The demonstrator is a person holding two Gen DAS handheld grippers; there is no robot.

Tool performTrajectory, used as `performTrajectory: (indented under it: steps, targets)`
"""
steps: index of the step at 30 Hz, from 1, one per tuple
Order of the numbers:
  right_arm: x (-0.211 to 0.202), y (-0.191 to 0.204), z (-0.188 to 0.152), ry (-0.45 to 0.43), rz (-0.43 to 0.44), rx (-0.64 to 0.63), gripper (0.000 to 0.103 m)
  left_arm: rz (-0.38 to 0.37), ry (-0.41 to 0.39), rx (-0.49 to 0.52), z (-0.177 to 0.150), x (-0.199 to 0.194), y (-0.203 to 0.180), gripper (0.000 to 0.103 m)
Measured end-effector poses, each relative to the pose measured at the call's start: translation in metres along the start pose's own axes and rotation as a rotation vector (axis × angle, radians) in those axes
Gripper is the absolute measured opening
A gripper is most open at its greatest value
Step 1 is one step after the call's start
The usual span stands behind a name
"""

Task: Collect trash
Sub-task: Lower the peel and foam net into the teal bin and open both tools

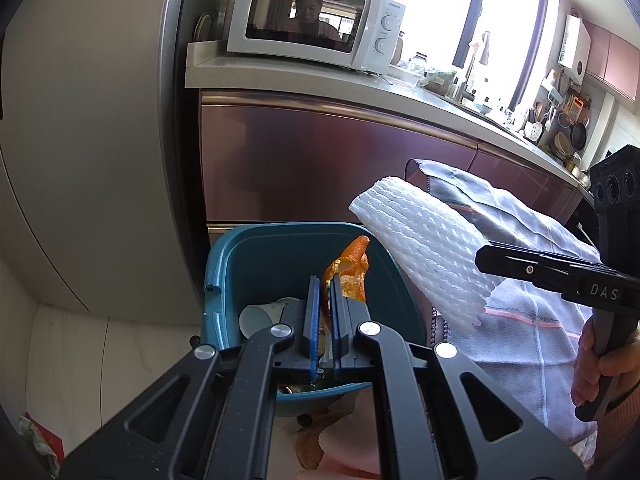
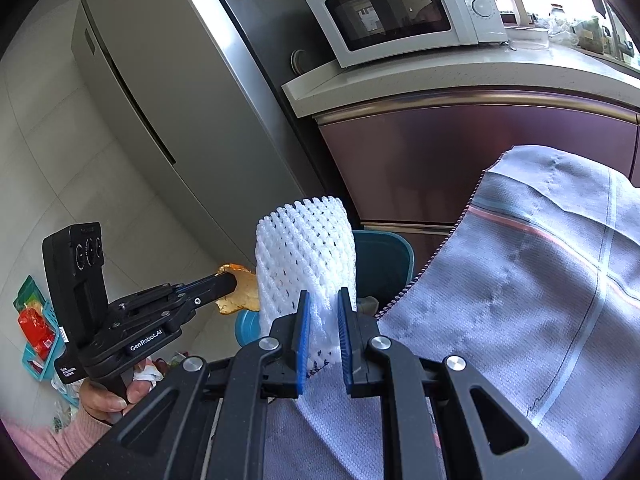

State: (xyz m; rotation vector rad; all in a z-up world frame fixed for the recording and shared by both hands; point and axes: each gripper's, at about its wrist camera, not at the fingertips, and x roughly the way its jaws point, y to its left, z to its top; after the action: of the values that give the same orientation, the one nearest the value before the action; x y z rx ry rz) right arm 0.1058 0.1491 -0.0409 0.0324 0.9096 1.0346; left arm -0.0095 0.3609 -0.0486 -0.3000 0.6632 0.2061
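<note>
The fridge [image 2: 168, 92] and the counter cabinet [image 1: 340, 160] stand behind the work area, with a microwave [image 1: 316, 20] on the counter above; none of these is involved in the task. A grey checked cloth [image 2: 540, 300] covers the surface on the right, just beside the teal bin [image 1: 256, 256], which stands on the floor against the cabinet. The bin already contains a paper cup [image 1: 264, 314] and other scraps. The right gripper [image 2: 323, 320] is closed on the lower end of a white foam net [image 2: 306, 256], which projects well beyond the fingers and is held over the cloth, short of the bin opening. Risk: the net is light and springy; if released from this position it will likely land on the cloth or catch the bin rim and fall outside. It should be carried fully over the opening before the fingers part. The left gripper [image 1: 325, 316] is closed narrow on a piece of orange peel [image 1: 352, 268] and is positioned directly above the bin. Risk: the peel is thin and appears moist, so it may cling to one blue pad [image 1: 313, 312] after opening and be carried away with the gripper. The two grippers are near each other at the bin; a simultaneous approach could cause the net to brush the peel or the left fingers. More peel appears to lie below the bin edge in the left wrist view, though this cannot be confirmed.
</note>
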Motion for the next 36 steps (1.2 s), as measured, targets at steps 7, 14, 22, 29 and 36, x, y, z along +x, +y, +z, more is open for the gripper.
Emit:
performTrajectory:
  steps: [7, 14, 22, 29, 36]
  targets:
    - [0.004, 0.001, 0.002, 0.012, 0.001, -0.003, 0.012, 0.004, 0.003, -0.004, -0.001, 0.002, 0.001, 0.005]
    - [0.007, 0.0, 0.003, 0.018, 0.0, 0.0, 0.012, 0.005, 0.005, -0.002, -0.002, 0.002, 0.001, 0.005]
    - [0.014, 0.0, 0.006, 0.033, -0.005, 0.0, 0.012, 0.009, 0.01, -0.011, -0.003, 0.005, 0.003, 0.005]
    - [0.023, 0.001, 0.01, 0.044, -0.007, 0.0, 0.012, 0.014, 0.016, -0.017, -0.004, 0.007, 0.004, 0.005]
    - [0.03, 0.003, 0.011, 0.055, -0.012, -0.006, 0.012, 0.019, 0.022, -0.021, -0.004, 0.011, 0.004, 0.005]
